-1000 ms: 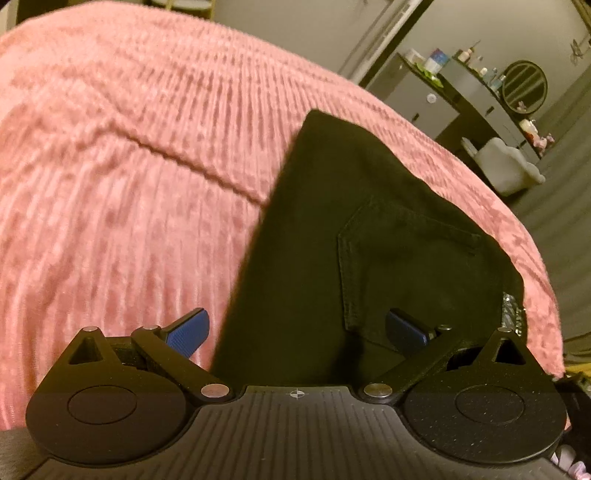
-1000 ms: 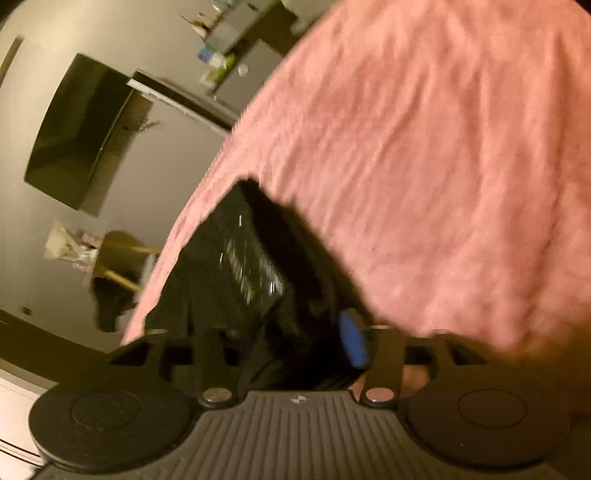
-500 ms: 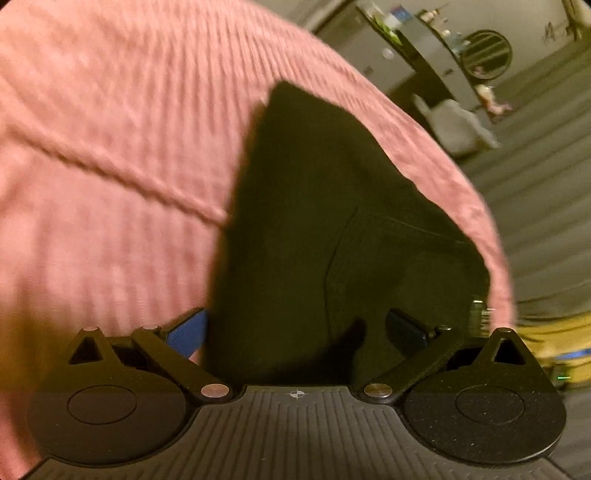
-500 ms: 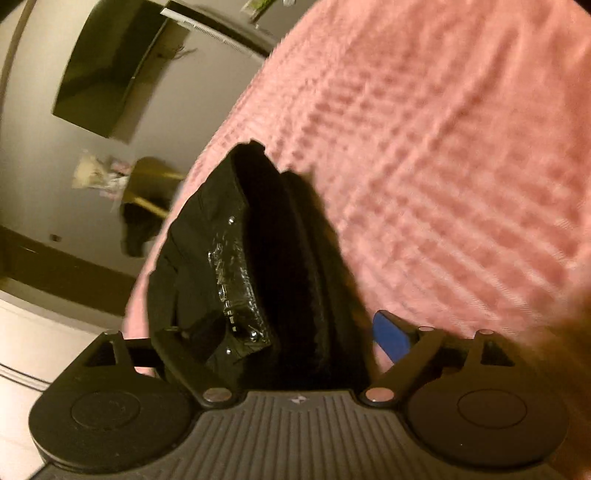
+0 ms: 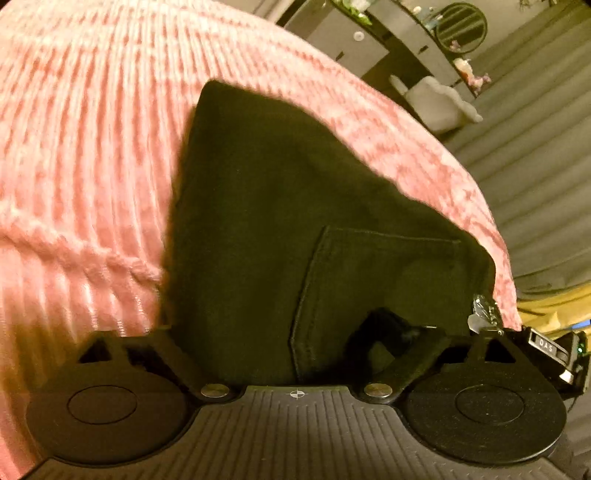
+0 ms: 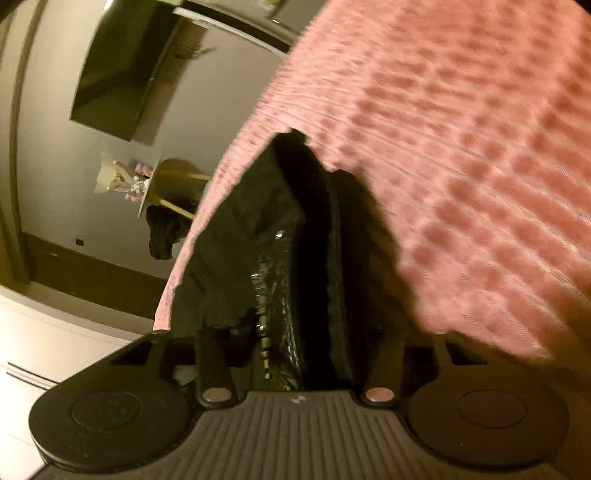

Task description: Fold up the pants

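Observation:
Black pants (image 5: 280, 221) lie folded on the pink ribbed bedspread (image 5: 81, 147), back pocket (image 5: 369, 280) facing up. My left gripper (image 5: 280, 332) straddles the near edge of the pants with its jaws wide apart; the left finger is hidden by the cloth. In the right wrist view the waistband end of the pants (image 6: 288, 258) with its shiny label runs between the fingers of my right gripper (image 6: 299, 343), whose jaws have drawn in around the bunched cloth.
The bed edge falls away to the right in the left wrist view, with a dark dresser (image 5: 388, 40), round mirror (image 5: 461, 26) and white stool (image 5: 436, 103) beyond. In the right wrist view a wall TV (image 6: 122, 74) and a small side table (image 6: 177, 184) stand past the bed edge.
Both grippers pushed forward onto the pants. The right jaws narrowed from open to closed around the waistband cloth. The left blue pads slid out of sight at the cloth.

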{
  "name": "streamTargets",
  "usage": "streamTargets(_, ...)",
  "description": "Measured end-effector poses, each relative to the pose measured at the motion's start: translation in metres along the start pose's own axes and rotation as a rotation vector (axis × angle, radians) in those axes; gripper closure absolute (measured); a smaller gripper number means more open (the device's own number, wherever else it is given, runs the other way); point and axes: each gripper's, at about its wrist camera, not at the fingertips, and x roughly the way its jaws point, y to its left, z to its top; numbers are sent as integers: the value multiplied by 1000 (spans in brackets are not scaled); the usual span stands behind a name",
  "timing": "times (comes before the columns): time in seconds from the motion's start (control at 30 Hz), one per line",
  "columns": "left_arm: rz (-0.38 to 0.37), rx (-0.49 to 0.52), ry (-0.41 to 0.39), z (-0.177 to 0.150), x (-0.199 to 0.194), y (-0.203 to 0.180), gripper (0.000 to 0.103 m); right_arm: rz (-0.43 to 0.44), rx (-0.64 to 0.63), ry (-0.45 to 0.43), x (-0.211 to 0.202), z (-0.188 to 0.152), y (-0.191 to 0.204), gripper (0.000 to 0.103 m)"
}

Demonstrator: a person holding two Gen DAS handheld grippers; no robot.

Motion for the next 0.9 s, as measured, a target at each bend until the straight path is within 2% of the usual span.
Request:
streamTargets(0.07,-8,-36,-20,5,-9,1,31,22,-11,-13,-1,5,10,67)
streamTargets(0.13,-6,-35,-44,11,-17,-5,39,39,-18,-31,-2,11,20,68)
streamTargets(0.27,-24,35,-129,26,-39,-27,43,69,-50,-66,-4,27,40,68)
streamTargets(0.33,-1,86,-199,34,-49,-40,45,74,-59,-88,-5,37,47,67)
streamTargets(0.37,47,100,-252,37,-54,-46,41,60,-47,-100,-5,42,50,59)
streamTargets(0.4,127,96,-312,39,-58,-50,37,15,-36,-118,-8,47,51,44)
streamTargets(0.47,290,66,-410,39,-65,-55,1,-126,-53,-196,-15,51,58,25)
streamTargets(0.5,337,55,-434,36,-69,-56,1,-213,-89,-252,-21,48,64,23)
streamTargets(0.57,301,71,-396,29,-71,-57,1,-294,-153,-298,-30,40,72,23)
streamTargets(0.63,321,91,-364,11,-68,-61,1,-246,-171,-306,-39,22,75,25)
streamTargets(0.7,348,114,-330,-12,-63,-63,1,-219,-201,-293,-46,0,78,45)
streamTargets(0.8,370,117,-292,-43,-54,-61,1,-254,-261,-265,-39,-26,81,66)
streamTargets(0.9,407,123,-208,-59,-38,-59,1,-334,-276,-213,-20,-38,74,77)
